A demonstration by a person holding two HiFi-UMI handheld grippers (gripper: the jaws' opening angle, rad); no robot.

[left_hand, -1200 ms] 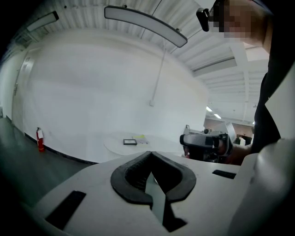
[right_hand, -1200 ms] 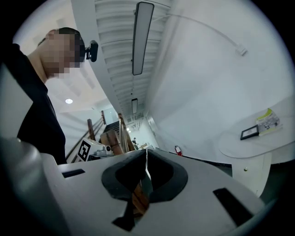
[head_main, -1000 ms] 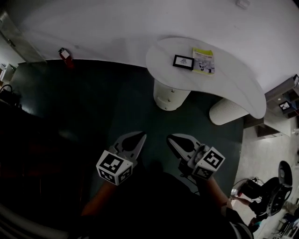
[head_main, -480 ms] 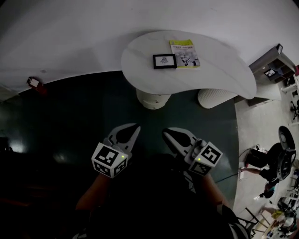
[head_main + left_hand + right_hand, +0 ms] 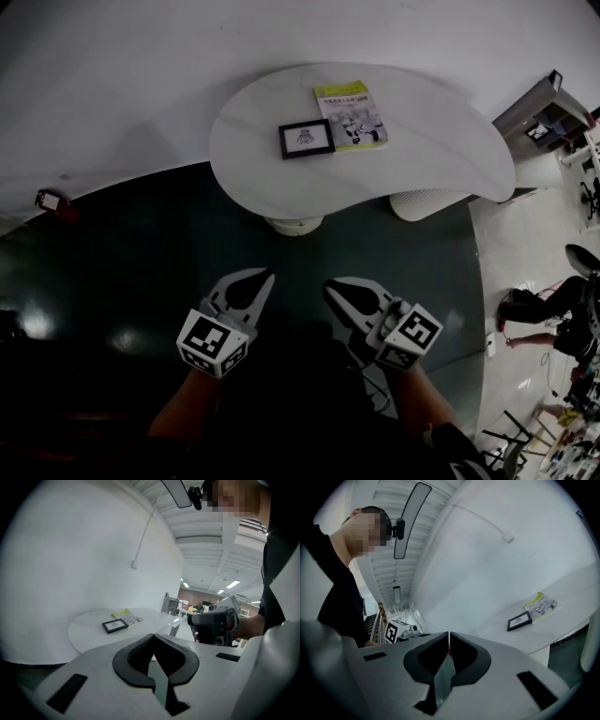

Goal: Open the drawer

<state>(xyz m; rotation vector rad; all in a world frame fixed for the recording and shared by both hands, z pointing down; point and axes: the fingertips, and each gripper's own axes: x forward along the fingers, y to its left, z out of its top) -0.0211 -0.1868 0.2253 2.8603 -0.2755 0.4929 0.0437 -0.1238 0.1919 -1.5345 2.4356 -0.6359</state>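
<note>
1. Both tools idle: the left gripper (image 5: 268, 273) and the right gripper (image 5: 329, 284) are held side by side on the near side of the white table (image 5: 422, 159), short of its edge, tips towards it. Each gripper's own view shows its jaws pressed together with nothing between them. This looks like a carrying posture, not a reach.

2. Task's thing absent: no drawer can be made out in any view. The table's underside shows only a round pedestal (image 5: 293, 223) and, further right beneath the table, a ribbed white support (image 5: 427, 202). A grey shelf unit (image 5: 534, 117) stands beyond the table's right end, too small to tell whether it has drawers.

3. On the table's far side, a black picture frame (image 5: 306, 138) lies flat just beside a yellow-edged booklet (image 5: 349, 104), the booklet closer to the white wall (image 5: 141, 75). They appear parked out of the way, and the near edge is left bare.

4. Left of the table, where the dark floor (image 5: 141, 253) meets the wall, sits a small red object (image 5: 52, 201), well apart from both grippers.

5. Judgement: the opening has not begun. The jaws are likely shut because there is no handle to grasp yet. They will need to part once a drawer front comes within reach.
</note>
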